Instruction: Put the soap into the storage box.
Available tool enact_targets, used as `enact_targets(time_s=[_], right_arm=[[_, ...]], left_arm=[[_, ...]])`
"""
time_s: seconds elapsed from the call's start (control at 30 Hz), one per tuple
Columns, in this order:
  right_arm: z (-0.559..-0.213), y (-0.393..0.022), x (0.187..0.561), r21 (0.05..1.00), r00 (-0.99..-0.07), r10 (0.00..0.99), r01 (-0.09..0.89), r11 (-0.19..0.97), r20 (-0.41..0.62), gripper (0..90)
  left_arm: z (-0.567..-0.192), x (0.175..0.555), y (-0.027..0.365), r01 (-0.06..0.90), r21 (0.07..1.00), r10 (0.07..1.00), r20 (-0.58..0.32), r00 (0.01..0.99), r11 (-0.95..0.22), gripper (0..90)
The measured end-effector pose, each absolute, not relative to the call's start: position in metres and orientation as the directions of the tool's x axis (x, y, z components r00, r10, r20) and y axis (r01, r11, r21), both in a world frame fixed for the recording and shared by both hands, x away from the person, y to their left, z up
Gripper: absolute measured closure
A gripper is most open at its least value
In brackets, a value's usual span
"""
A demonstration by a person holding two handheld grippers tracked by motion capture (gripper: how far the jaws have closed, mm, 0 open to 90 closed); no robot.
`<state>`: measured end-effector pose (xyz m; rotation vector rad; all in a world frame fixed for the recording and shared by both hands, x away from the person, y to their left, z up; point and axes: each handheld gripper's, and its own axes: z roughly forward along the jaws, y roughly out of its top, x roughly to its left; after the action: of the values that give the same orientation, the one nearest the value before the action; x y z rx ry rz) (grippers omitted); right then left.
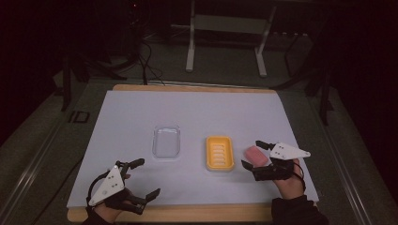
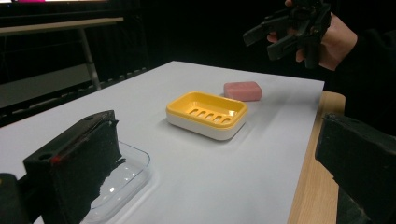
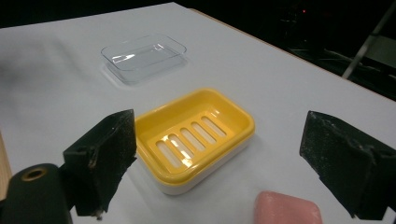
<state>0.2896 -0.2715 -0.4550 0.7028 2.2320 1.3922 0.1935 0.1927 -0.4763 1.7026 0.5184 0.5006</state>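
A yellow soap dish [image 1: 219, 153] with a slotted insert sits on the white mat, right of centre. Just to its right lies a pink soap bar [image 1: 256, 155]. My right gripper [image 1: 251, 153] hovers open above the bar, one jaw on either side. In the right gripper view the soap bar [image 3: 288, 210] shows low between the jaws, with the soap dish [image 3: 196, 135] beyond. A clear plastic lid [image 1: 166, 141] lies left of the dish. My left gripper [image 1: 149, 177] rests open near the front left edge, holding nothing. The left gripper view shows the lid [image 2: 126, 172], dish [image 2: 206, 114], soap bar [image 2: 243, 90] and the raised right gripper [image 2: 259, 45].
The white mat [image 1: 141, 112] covers a wooden table whose edge [image 1: 187, 213] shows at the front. Beyond the table stand a white metal frame [image 1: 225, 28] and dark cables [image 1: 150, 65] on the floor. The surroundings are dark.
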Motion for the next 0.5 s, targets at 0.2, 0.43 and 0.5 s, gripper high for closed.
enact_targets(time_s=[0.2, 0.43, 0.5], right_arm=[[-0.452, -0.268, 0.289, 0.894, -0.799, 0.596, 0.203, 0.400, -0.085, 10.9], [-0.452, -0.260, 0.289, 0.836, -0.820, 0.565, 0.246, 0.491, -0.090, 10.2], [-0.453, -0.257, 0.289, 0.811, -0.831, 0.550, 0.264, 0.523, -0.084, 9.4]], left_arm=[[-0.476, 0.193, 0.193, 0.069, 0.981, 0.589, 0.051, 0.806, -0.180, 0.6], [-0.477, 0.193, 0.192, 0.066, 0.979, 0.585, 0.060, 0.809, -0.193, 0.6], [-0.477, 0.193, 0.192, 0.067, 0.978, 0.585, 0.061, 0.809, -0.196, 0.6]])
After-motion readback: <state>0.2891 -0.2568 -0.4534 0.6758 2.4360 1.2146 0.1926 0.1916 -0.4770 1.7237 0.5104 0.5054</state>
